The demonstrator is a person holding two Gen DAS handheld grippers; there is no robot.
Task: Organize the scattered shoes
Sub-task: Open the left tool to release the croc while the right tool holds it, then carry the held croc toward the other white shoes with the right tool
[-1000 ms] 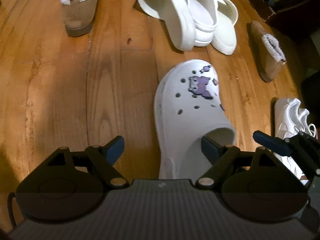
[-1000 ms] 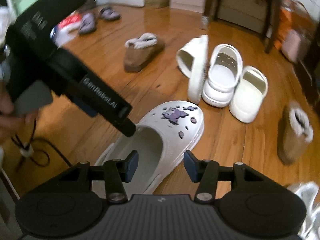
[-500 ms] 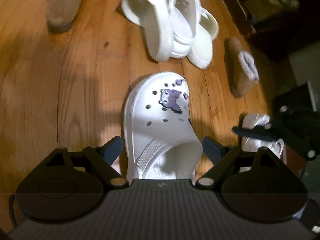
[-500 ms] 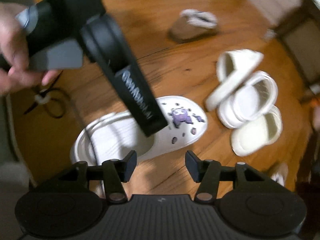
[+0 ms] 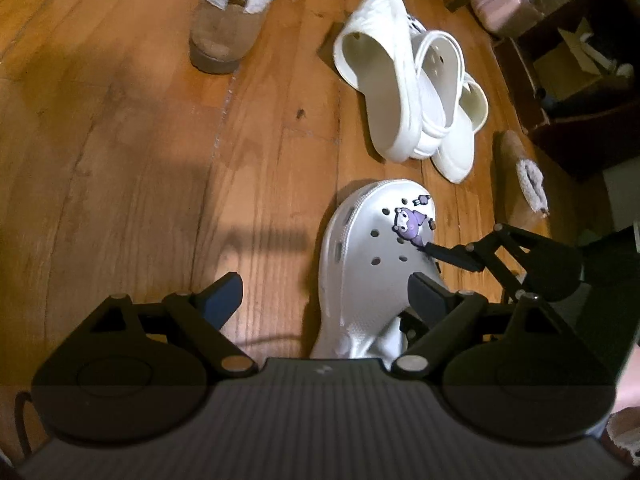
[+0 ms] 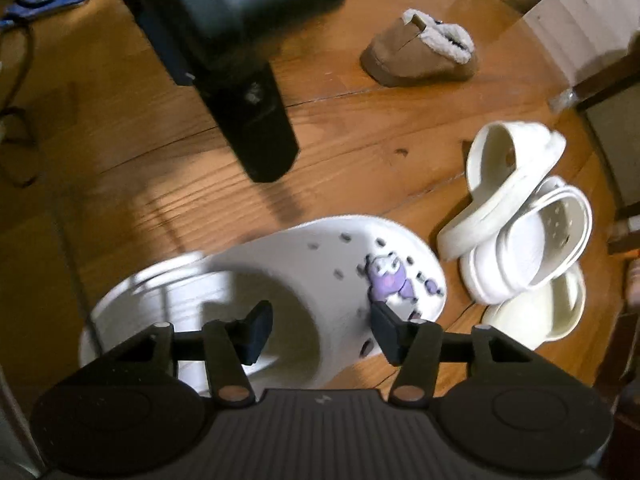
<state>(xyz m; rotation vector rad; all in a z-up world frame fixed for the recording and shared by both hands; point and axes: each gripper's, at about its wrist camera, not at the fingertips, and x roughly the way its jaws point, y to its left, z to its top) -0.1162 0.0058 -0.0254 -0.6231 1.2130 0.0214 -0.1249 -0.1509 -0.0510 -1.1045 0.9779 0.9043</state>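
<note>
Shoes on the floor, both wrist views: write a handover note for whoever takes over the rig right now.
Left hand-held gripper: open, empty, low beside the white charm clog.
Right hand-held gripper: open, empty, straddling the clog's opening and upper.
The clog lies flat on the wood floor.
The white slides and clogs lie piled together; one tan fleece boot stands apart, another lies on its side.
Done: nothing paired.
Left: grasp the clog, then pair and line up everything.

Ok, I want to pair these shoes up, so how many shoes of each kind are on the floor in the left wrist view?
White clog with purple charm: 1
Plain white clogs and slides in the pile: 3
Tan fleece-lined slipper boots: 2
Total: 6, not counting a fleecy scrap cut off at the bottom right edge.
</note>
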